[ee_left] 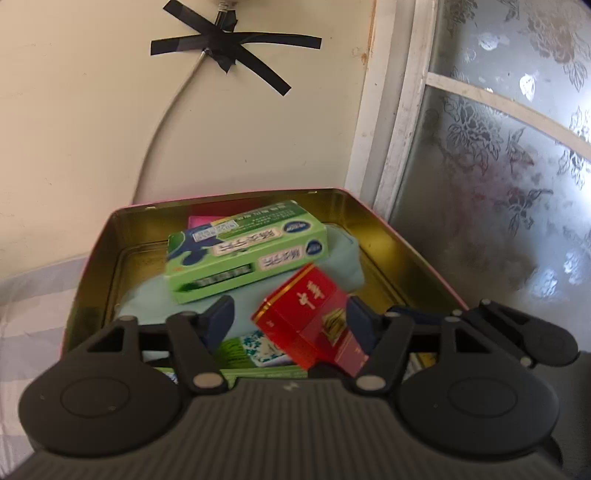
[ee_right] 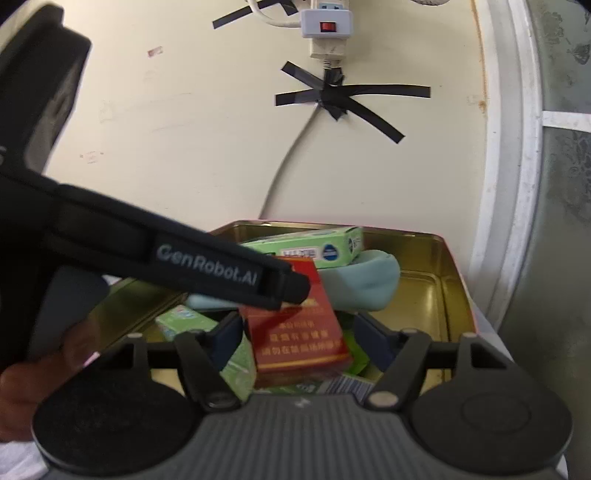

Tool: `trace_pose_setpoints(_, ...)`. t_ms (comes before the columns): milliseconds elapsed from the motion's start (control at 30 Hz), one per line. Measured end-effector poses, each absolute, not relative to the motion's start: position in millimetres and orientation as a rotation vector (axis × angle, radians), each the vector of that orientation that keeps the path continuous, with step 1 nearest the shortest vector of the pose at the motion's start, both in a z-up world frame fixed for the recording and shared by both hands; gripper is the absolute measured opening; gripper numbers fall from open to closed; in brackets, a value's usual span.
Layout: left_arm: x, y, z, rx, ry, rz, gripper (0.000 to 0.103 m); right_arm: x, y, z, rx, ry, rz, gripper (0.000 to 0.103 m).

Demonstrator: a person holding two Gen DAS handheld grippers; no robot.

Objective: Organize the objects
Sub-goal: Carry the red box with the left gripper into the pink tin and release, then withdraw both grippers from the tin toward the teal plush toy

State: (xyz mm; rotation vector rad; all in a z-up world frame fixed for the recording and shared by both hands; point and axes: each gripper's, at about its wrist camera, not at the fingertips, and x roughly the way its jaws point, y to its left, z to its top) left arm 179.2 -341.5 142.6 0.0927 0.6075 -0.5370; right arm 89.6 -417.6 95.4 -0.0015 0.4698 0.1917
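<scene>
A gold-lined tin (ee_left: 402, 240) with a pink rim holds a green box (ee_left: 243, 251) lying on a pale blue pouch (ee_left: 340, 254), with a red cigarette pack (ee_left: 310, 317) in front of them. My left gripper (ee_left: 290, 321) is open; the red pack lies tilted between its fingers, near the right pad. In the right wrist view the red pack (ee_right: 295, 332) lies in the tin (ee_right: 424, 295) between the fingers of my open right gripper (ee_right: 299, 339). The left gripper's body (ee_right: 207, 258) crosses above the pack.
Smaller green and patterned boxes (ee_left: 258, 350) lie at the tin's near side. A cream wall with black tape (ee_left: 236, 48) and a cable stands behind. A power strip (ee_right: 325, 22) hangs above. A frosted window (ee_left: 498, 147) is at the right.
</scene>
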Motion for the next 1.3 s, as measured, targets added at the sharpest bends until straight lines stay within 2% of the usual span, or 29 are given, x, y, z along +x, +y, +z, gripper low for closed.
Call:
trace_pose_setpoints(200, 147.9, -331.9, 153.4, 0.161, 0.511, -0.514, 0.072, 62.7, -441.6, 104.7, 0.034, 0.41, 0.177, 0.07)
trace_pose_setpoints(567, 74.9, -299.5, 157.5, 0.167, 0.482, -0.499, 0.072, -18.4, -448.0, 107.5, 0.14, 0.328, 0.126, 0.071)
trace_pose_setpoints(900, 46.1, -253.9, 110.4, 0.2, 0.598, -0.442, 0.072, -48.2, -440.9, 67.4, 0.291, 0.47, 0.081, 0.071)
trace_pose_setpoints(1300, 52.0, -181.7, 71.6, 0.2, 0.673, -0.313, 0.072, -36.6, -385.6, 52.9, 0.228, 0.623, 0.158, 0.071)
